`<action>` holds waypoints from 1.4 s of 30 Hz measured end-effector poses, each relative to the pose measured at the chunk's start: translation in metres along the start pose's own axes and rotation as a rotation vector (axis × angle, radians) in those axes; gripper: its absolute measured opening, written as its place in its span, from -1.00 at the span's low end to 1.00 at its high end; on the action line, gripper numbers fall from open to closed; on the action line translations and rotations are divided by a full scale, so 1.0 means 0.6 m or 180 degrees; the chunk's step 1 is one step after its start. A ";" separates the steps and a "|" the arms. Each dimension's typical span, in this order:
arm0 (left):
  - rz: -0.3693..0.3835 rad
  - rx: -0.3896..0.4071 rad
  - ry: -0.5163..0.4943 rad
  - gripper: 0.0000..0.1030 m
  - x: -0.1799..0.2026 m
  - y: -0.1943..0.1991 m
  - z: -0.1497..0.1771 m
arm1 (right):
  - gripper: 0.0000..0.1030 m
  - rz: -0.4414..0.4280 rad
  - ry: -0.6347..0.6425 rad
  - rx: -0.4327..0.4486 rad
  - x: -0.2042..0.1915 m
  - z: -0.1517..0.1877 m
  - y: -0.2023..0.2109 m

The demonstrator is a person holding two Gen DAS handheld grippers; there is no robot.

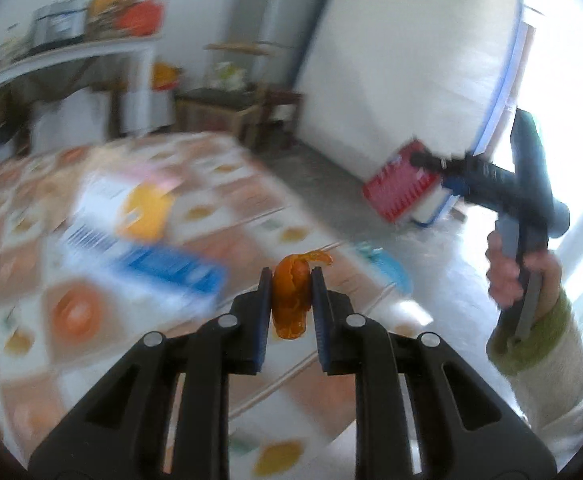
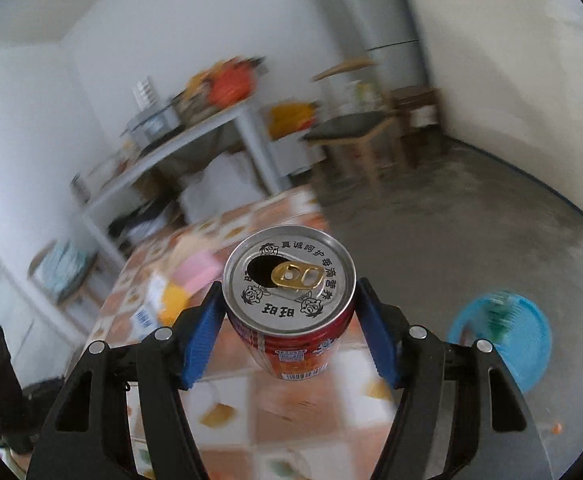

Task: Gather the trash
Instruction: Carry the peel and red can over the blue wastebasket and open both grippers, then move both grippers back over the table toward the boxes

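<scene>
Left claw (image 1: 291, 280) was narrow, pinched on an orange peel (image 1: 290, 300), blue pads (image 1: 265, 304) pressed to both sides of it, a curl of peel sticking out past the tips. Peel was held up off the table (image 1: 91, 312), which had an orange-and-white tiled cloth; a blue-white-yellow box (image 1: 139, 236) lay on it, badly blurred. Right claw (image 2: 289, 316) was clamped mid-width on a red drink can (image 2: 291, 300), pads against the can's left and right sides, silver top facing the camera, tab opened, gold ring (image 2: 298, 276) lying flat. Can was clear of the table, over its edge. In the left view the right claw (image 1: 427, 160) showed off to the right, carrying the can (image 1: 397, 180), a hand (image 1: 519, 276) in a green-cuffed pale sleeve on its grip. Blue bin (image 2: 531, 348) sat on the grey floor (image 2: 451, 240) to the right of the table, contents too blurred to tell. Behind: a white shelf table (image 2: 211, 128) with clutter, a small dark stool (image 2: 343, 128).
</scene>
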State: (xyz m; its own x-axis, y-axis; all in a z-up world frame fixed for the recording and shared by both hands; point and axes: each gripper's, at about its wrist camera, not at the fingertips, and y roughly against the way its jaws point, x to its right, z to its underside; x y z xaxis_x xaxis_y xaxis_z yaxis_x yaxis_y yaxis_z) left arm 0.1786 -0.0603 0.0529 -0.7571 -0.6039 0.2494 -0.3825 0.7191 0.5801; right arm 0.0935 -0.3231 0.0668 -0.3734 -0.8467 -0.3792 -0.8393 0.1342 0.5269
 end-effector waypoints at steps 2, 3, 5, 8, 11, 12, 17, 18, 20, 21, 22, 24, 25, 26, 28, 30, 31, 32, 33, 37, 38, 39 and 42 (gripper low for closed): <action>0.0274 -0.0104 -0.0093 -0.66 0.044 -0.047 -0.043 | 0.24 0.0199 -0.0146 0.0074 0.054 0.001 0.035; 0.0362 -0.0144 -0.0115 -0.66 0.058 -0.064 -0.055 | 0.24 0.0329 -0.0215 0.0105 0.083 0.003 0.051; 0.0608 -0.0302 -0.0177 -0.66 0.099 -0.119 -0.089 | 0.24 0.0586 -0.0407 0.0135 0.147 0.014 0.081; 0.0901 -0.0717 -0.0169 -0.66 0.156 -0.221 -0.123 | 0.24 0.0833 -0.0704 0.0082 0.232 0.038 0.100; 0.1006 -0.1215 -0.0135 -0.65 0.212 -0.337 -0.133 | 0.24 0.1027 -0.0936 -0.0054 0.300 0.067 0.093; 0.1022 -0.1383 -0.0135 -0.65 0.230 -0.378 -0.132 | 0.24 0.1052 -0.1003 -0.0099 0.319 0.076 0.086; 0.0903 -0.1922 -0.0192 -0.65 0.296 -0.532 -0.116 | 0.24 0.1152 -0.1318 -0.0391 0.414 0.105 0.022; 0.0855 -0.1968 -0.0228 -0.64 0.310 -0.560 -0.115 | 0.24 0.1163 -0.1336 -0.0424 0.430 0.108 0.014; 0.0820 -0.1995 -0.0250 -0.63 0.330 -0.599 -0.119 | 0.24 0.1221 -0.1395 -0.0464 0.465 0.100 -0.019; 0.0824 -0.1996 -0.0263 -0.42 0.339 -0.612 -0.121 | 0.25 0.1217 -0.1405 -0.0469 0.474 0.099 -0.029; 0.0844 -0.1994 -0.0276 -0.01 0.349 -0.633 -0.126 | 0.25 0.1203 -0.1419 -0.0503 0.498 0.092 -0.053; 0.0723 -0.1861 -0.0246 0.35 0.355 -0.661 -0.136 | 0.38 0.1202 -0.1459 -0.0537 0.530 0.087 -0.082; 0.0699 -0.1800 -0.0217 0.35 0.354 -0.666 -0.138 | 0.42 0.1160 -0.1444 -0.0580 0.550 0.086 -0.106; 0.0688 -0.1762 -0.0167 0.35 0.349 -0.672 -0.142 | 0.43 0.1223 -0.1449 -0.0627 0.563 0.087 -0.122; 0.0709 -0.1741 0.0029 0.35 0.340 -0.671 -0.145 | 0.43 0.1298 -0.1518 -0.0692 0.592 0.094 -0.147; 0.0764 -0.1710 0.0122 0.36 0.330 -0.659 -0.148 | 0.43 0.1345 -0.1554 -0.0681 0.601 0.099 -0.149; 0.0736 -0.1658 0.0089 0.36 0.322 -0.643 -0.152 | 0.43 0.1352 -0.1548 -0.0635 0.600 0.101 -0.143; 0.0730 -0.1614 0.0065 0.36 0.320 -0.631 -0.155 | 0.43 0.1332 -0.1541 -0.0576 0.596 0.104 -0.132; 0.0736 -0.1561 0.0037 0.38 0.316 -0.617 -0.160 | 0.43 0.1329 -0.1541 -0.0547 0.596 0.104 -0.128; 0.0817 -0.1325 -0.0021 0.44 0.300 -0.535 -0.179 | 0.43 0.1288 -0.1521 -0.0408 0.573 0.112 -0.080; 0.0827 -0.1288 -0.0030 0.44 0.299 -0.515 -0.182 | 0.43 0.1280 -0.1516 -0.0382 0.566 0.114 -0.067; 0.0849 -0.1240 -0.0047 0.47 0.294 -0.487 -0.184 | 0.43 0.1262 -0.1511 -0.0358 0.561 0.115 -0.057; 0.0881 -0.1083 -0.0081 0.52 0.279 -0.417 -0.183 | 0.43 0.1200 -0.1471 -0.0262 0.534 0.120 -0.014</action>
State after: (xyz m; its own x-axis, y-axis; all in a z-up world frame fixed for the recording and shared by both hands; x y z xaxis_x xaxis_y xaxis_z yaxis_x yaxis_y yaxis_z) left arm 0.2057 -0.3792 0.0349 -0.8210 -0.3926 0.4146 0.0295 0.6959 0.7175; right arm -0.0476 -0.5582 -0.1137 -0.7879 -0.4343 -0.4365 -0.5891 0.3256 0.7395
